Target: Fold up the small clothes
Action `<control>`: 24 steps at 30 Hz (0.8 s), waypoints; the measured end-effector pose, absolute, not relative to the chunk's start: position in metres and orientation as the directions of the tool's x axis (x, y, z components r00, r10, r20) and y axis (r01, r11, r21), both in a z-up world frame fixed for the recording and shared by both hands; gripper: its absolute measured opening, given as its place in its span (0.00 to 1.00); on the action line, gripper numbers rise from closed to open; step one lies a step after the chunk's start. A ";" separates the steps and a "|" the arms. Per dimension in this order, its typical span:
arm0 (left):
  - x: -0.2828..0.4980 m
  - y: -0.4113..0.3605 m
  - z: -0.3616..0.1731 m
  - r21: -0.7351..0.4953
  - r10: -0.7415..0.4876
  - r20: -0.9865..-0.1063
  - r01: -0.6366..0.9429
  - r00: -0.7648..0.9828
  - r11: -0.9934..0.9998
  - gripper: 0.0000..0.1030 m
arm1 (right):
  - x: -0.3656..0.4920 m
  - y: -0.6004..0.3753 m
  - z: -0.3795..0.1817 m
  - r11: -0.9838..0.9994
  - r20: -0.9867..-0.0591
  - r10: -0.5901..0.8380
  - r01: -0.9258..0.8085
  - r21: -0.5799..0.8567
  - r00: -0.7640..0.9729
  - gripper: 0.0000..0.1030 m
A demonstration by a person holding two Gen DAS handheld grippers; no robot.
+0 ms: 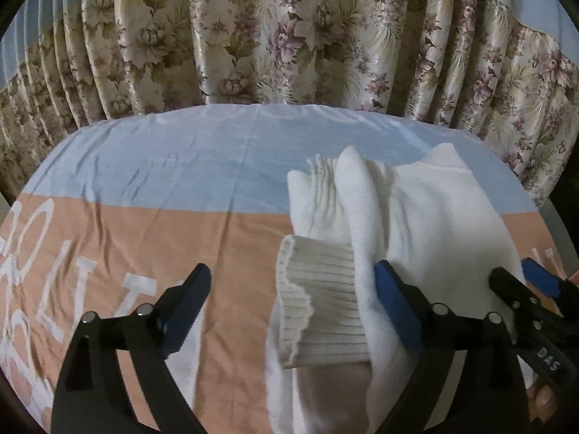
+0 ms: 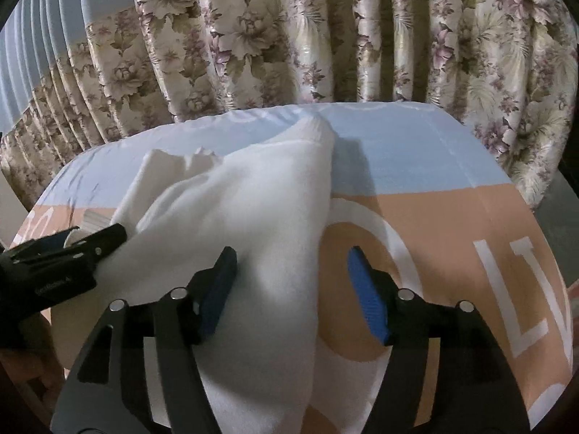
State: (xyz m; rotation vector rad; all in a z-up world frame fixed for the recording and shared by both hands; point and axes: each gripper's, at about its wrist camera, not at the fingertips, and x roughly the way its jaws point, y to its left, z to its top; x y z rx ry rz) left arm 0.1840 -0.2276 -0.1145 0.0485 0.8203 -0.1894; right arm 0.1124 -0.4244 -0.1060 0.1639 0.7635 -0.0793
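Observation:
A white fleece garment (image 1: 427,217) with ribbed cuffs (image 1: 322,303) lies bunched on the cloth-covered table. My left gripper (image 1: 293,282) is open; its jaws straddle the near ribbed cuff, the right finger (image 1: 394,300) pressing into the fabric. The right gripper's fingers (image 1: 521,289) show at the right edge of the left wrist view. In the right wrist view the garment (image 2: 235,209) lies left of centre. My right gripper (image 2: 289,271) is open over the garment's near right edge. The left gripper's finger (image 2: 90,246) shows at the left, on the fabric.
The table is covered by a blue and peach cloth (image 1: 163,181) with white lettering (image 2: 517,289). A flowered curtain (image 1: 289,36) hangs close behind the table's far edge.

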 end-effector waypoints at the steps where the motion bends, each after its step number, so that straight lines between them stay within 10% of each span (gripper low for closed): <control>1: 0.180 -0.226 -0.114 -0.026 -0.143 -0.726 0.181 0.673 0.983 0.95 | 0.108 -0.425 -0.106 0.983 -0.693 -0.019 0.139 0.117 0.721 0.72; 24: 0.101 -0.083 -0.105 0.007 -0.041 -0.729 0.067 0.684 0.998 0.99 | 0.006 -0.386 -0.059 0.972 -0.650 -0.112 0.219 0.086 0.752 0.95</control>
